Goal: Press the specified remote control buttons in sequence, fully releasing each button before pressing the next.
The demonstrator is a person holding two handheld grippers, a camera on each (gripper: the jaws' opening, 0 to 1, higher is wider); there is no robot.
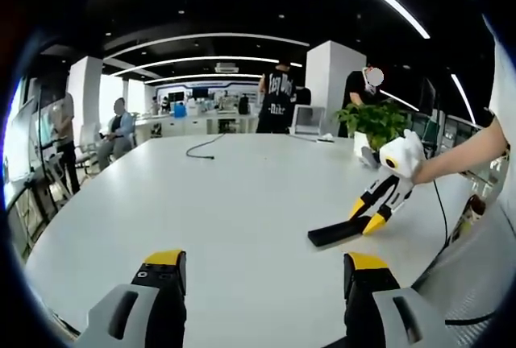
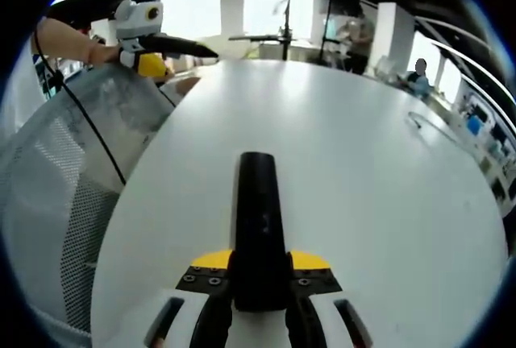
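**Remote pinched in right gripper on white table; left gripper spread and empty**

Containers: one white pot (image 1: 360,145) stands at the far edge of the table (image 1: 226,203), beyond the remote, holding a leafy green plant (image 1: 375,119). What else the pot holds cannot be told.

Task item: the remote control (image 2: 258,227) is a long, slim black bar with a rounded far end. It lies flat on the table and is pinched at its near end between the yellow-tipped jaws of the right gripper (image 2: 260,271). Its buttons are too faint to tell apart; only a small mark shows midway along its top. In the left gripper view the same remote (image 1: 334,233) lies to the right of centre, with the right gripper (image 1: 372,213) on its right end, held by a person's bare forearm (image 1: 459,156).

The left gripper (image 1: 262,271) hovers above the table short of the remote, jaws spread wide, nothing between them. In the right gripper view it appears well beyond the remote, up left.

Surface and room: the table is large, white and rounded. A black cable (image 1: 205,148) lies far beyond the remote. A grey mesh chair (image 2: 72,195) stands beside the table. Beyond the table are white columns, desks, several people and curved ceiling light strips.
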